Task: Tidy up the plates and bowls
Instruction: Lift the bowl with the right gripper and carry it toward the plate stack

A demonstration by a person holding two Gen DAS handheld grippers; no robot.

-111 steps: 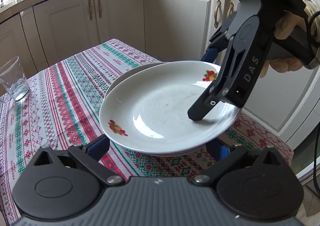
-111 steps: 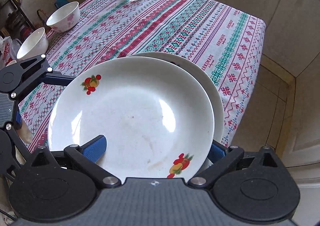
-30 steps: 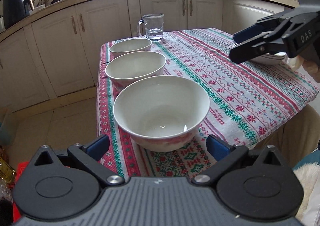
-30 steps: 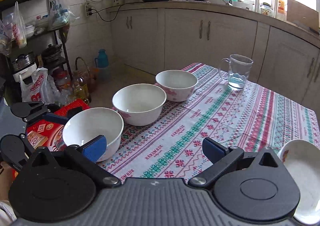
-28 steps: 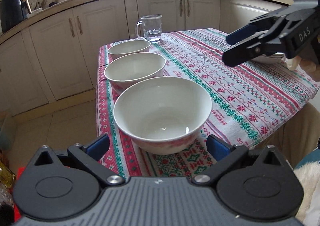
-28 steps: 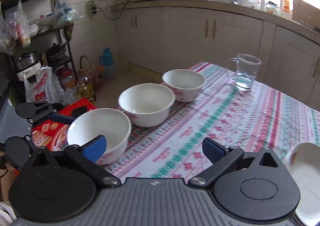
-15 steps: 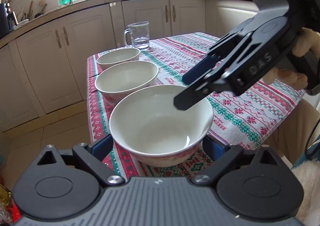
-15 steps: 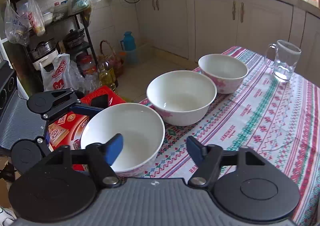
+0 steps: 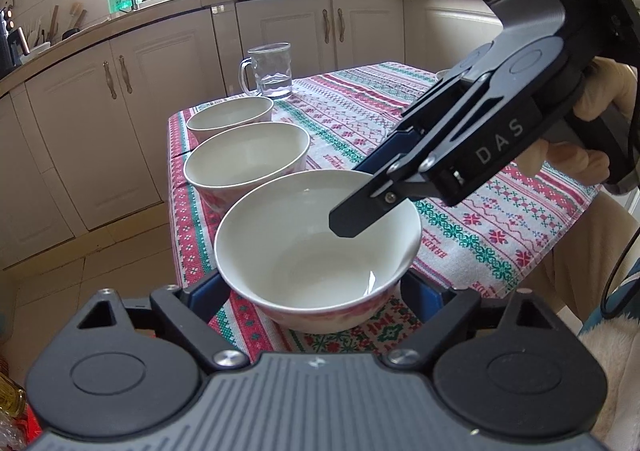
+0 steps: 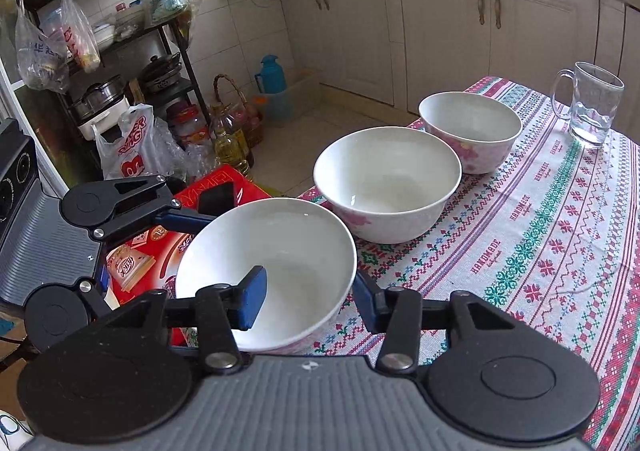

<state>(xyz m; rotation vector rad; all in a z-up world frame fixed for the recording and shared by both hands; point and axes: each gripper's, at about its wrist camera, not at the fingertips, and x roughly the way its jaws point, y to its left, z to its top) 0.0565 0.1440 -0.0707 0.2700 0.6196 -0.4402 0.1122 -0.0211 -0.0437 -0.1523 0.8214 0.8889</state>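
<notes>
Three white bowls stand in a row along the table's edge. The near bowl (image 9: 296, 259) (image 10: 280, 243) sits between my left gripper's (image 9: 316, 291) jaws, which are closing with the blue pads against its two sides. My right gripper (image 10: 308, 301) (image 9: 360, 195) is shut on the same bowl's wall. One of its fingers is inside the bowl and the other is outside the rim. In the right wrist view a left finger (image 10: 176, 217) touches the bowl's far side. The middle bowl (image 9: 246, 159) (image 10: 388, 179) and the far bowl (image 9: 230, 113) (image 10: 468, 123) stand untouched.
A glass mug (image 9: 270, 69) (image 10: 592, 107) with a little water stands beyond the bowls on the patterned tablecloth (image 9: 460, 211). The bowls sit close to the table's edge. On the floor beside it are a red box (image 10: 160, 243), bottles (image 10: 228, 139) and a shelf rack (image 10: 100, 51).
Both grippers left the stacked plates and came to the bowls. The right gripper swung in over the near bowl and shut on its wall. The left jaws narrowed onto that bowl's sides.
</notes>
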